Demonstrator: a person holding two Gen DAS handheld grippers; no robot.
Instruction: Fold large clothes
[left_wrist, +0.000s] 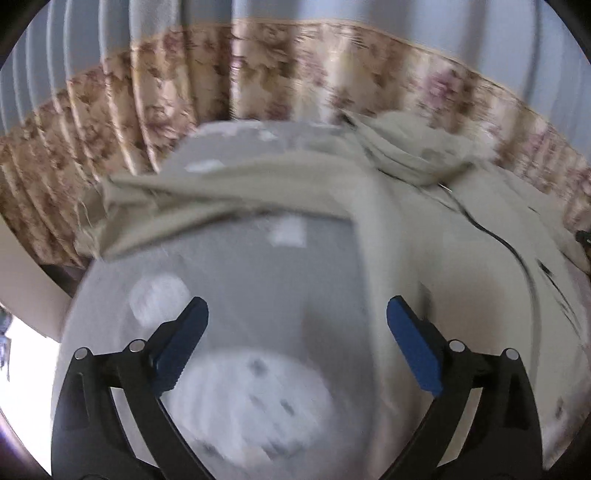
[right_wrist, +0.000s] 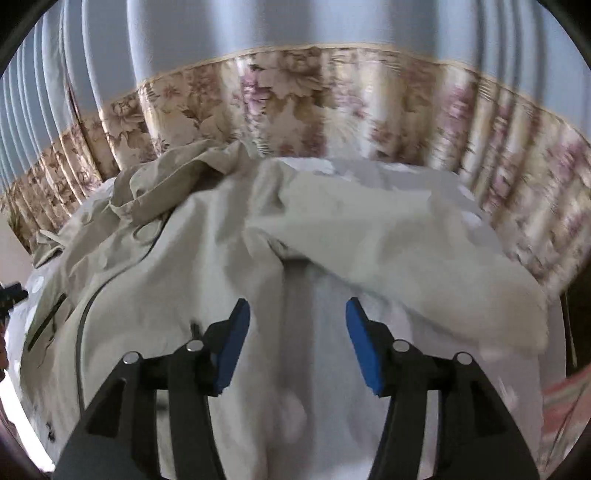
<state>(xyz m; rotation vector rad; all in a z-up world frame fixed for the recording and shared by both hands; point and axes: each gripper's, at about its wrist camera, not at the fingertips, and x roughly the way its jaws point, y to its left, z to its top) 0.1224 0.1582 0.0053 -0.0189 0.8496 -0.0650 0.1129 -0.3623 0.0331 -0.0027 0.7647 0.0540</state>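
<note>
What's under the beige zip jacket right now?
The beige zip jacket lies on a grey sheet with white round prints. Whatever the jacket covers is hidden.

The jacket (right_wrist: 155, 266) is light beige, with a thin dark zip line (right_wrist: 79, 332) running down it; the bed sheet (left_wrist: 258, 280) under it is grey with white round shapes (left_wrist: 159, 299) and small dark marks; the curtain (right_wrist: 295, 107) behind is pale blue-grey on top, and its lower band is cream with brown and pink-purple flowers; the left gripper (left_wrist: 297, 347) and right gripper (right_wrist: 297, 343) are black with blue pads (right_wrist: 232, 347).
</note>
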